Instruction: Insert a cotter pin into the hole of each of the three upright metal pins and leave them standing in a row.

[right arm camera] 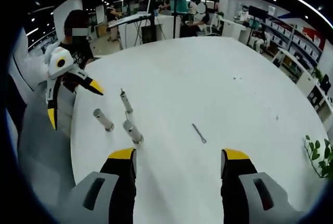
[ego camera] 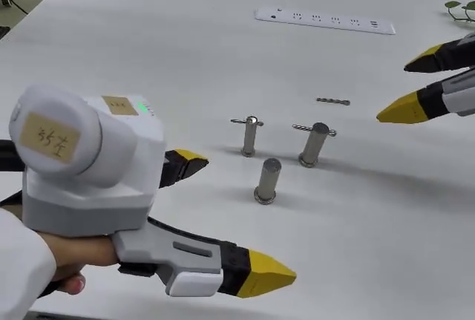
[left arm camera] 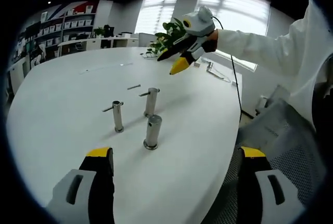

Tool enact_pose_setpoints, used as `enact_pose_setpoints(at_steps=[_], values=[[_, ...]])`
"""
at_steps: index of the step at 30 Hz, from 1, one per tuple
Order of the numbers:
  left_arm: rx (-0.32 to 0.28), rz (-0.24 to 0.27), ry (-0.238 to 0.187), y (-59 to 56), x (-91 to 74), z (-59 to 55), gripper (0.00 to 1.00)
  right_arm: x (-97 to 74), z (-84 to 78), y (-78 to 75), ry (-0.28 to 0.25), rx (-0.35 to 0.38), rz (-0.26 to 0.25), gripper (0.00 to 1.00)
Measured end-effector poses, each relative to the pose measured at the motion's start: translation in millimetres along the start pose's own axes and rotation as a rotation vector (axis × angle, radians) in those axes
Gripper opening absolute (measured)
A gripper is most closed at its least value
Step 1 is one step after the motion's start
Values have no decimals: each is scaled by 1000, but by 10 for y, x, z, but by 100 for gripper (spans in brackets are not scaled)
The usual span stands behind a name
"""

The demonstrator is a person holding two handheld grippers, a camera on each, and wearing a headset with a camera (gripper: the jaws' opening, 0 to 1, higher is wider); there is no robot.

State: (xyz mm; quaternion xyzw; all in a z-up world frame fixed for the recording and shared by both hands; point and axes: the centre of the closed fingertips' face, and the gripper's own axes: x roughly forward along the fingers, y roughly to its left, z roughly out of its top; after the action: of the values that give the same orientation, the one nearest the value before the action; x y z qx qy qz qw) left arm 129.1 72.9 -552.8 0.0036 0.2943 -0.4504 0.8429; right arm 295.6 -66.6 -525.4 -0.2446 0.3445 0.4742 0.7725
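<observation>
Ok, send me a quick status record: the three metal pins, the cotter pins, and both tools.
fitted pins: left rear metal pin and right rear metal pin, each standing with a cotter pin through its top
unfitted pin: front metal pin, standing, no cotter pin in it
loose cotter pin: lying flat on the table, beyond the pins
layout: triangle, not a row
left tool: open, empty, on the near side of the pins
right tool: open, empty, off to the right
also: power strip, farther back
</observation>
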Motion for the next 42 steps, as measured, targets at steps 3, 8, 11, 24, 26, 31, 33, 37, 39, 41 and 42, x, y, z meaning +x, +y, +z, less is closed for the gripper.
enact_pose_setpoints(at_steps=[3,8,11,24,26,31,33,37,39,41,42], values=[[-8,4,3,7,-7,-5,99,82,-5,-56,18,-27,3,51],[-34,8,9,28,-16,-13,99,212,-14,-165,55,-74,-5,39],[-40,15,3,53,-23,-3,99,291,9,-259,67,-103,-21,31],[-76,59,-13,147,-98,18,99,678,-18,-339,182,-172,32,15],[-79,66,-14,160,-100,24,99,747,-50,-349,211,-189,36,13],[-105,79,-31,182,-116,36,98,832,-130,-372,287,-283,49,8],[-109,81,-21,181,-118,16,94,853,-162,-371,310,-292,49,5],[-116,87,-27,174,-109,17,93,892,-185,-426,329,-302,63,4],[-120,84,-32,157,-103,26,93,892,-183,-425,332,-306,70,3],[-121,81,-33,142,-96,29,93,891,-187,-414,338,-311,82,1],[-121,81,-33,139,-94,29,93,891,-191,-412,342,-311,84,1]])
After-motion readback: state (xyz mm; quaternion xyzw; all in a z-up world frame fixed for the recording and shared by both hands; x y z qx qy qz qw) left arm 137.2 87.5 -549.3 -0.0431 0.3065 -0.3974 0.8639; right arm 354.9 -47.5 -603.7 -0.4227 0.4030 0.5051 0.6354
